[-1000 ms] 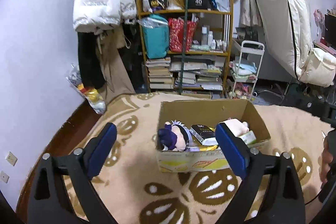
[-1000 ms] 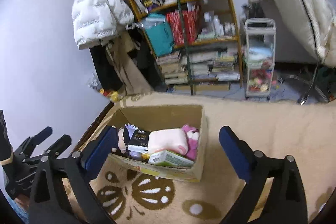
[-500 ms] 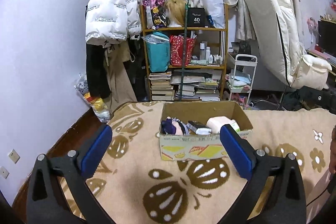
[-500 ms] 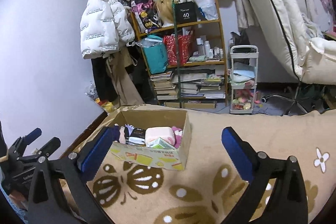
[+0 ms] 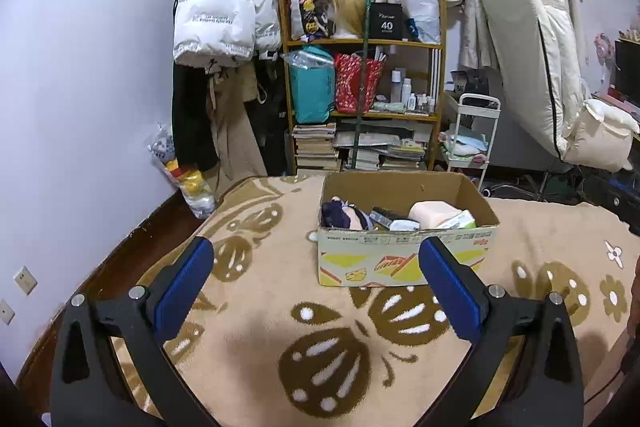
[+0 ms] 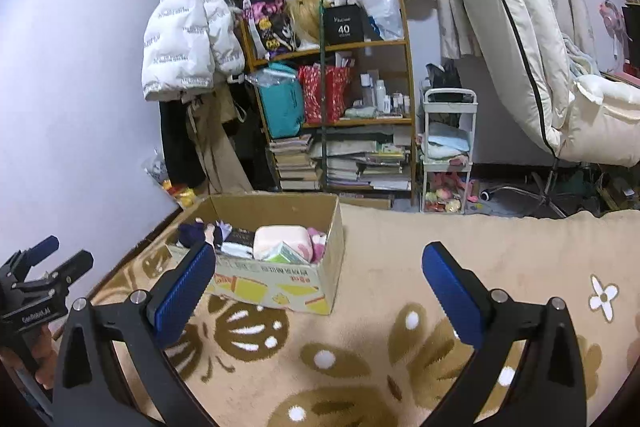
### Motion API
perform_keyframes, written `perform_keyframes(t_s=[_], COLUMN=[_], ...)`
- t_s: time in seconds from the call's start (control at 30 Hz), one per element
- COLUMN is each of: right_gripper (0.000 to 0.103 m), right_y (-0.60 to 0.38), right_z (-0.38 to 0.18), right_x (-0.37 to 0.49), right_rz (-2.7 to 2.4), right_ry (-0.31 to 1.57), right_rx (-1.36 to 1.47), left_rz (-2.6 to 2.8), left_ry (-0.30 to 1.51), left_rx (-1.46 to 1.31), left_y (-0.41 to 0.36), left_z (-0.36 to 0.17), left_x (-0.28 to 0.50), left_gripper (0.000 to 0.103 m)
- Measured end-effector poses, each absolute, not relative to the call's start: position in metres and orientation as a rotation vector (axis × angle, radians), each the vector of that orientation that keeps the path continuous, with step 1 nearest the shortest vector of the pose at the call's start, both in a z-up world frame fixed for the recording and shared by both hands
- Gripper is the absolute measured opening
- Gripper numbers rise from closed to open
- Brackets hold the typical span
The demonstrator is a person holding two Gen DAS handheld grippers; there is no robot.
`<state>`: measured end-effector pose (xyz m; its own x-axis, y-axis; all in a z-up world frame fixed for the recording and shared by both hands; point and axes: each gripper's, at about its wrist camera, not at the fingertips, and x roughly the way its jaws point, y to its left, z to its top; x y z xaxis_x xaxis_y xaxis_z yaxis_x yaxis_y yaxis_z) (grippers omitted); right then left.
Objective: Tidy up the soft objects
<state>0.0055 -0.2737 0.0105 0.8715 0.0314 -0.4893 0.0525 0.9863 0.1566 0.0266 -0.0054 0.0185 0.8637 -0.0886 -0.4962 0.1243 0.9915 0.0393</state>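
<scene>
While both grippers hang above a beige blanket (image 5: 256,307) patterned with brown flowers, a cardboard box (image 5: 404,259) sits on it ahead of them, holding the soft objects: a dark-haired plush doll (image 5: 346,215) at its left end, a pale pink cushion (image 5: 434,213) toward its right and a pink plush (image 6: 318,243) against the right wall. The left gripper (image 5: 316,287) has its blue-padded jaws spread wide and grips nothing, well short of the box. The right gripper (image 6: 318,293) is likewise wide apart and empty, its left pad overlapping the box's near corner in the right wrist view. Behind stand a crowded wooden shelf (image 5: 364,95), a hanging white puffer jacket (image 5: 224,7) and a white cart (image 6: 448,151)
</scene>
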Motion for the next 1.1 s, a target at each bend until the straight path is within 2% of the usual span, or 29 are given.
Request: perform_keyframes(t_s=[1.1], right_gripper=[0.103], right_y=[-0.275], right_z=[-0.011], right_x=[0.018], right_rz=[-0.027], right_ry=[0.569], right_rx=[0.179], left_rz=[-0.114], left_ry=[0.553], left_rx=[0.106], left_y=[-0.019], left_z=[0.001], left_x=[0.043], left_gripper=[0.101])
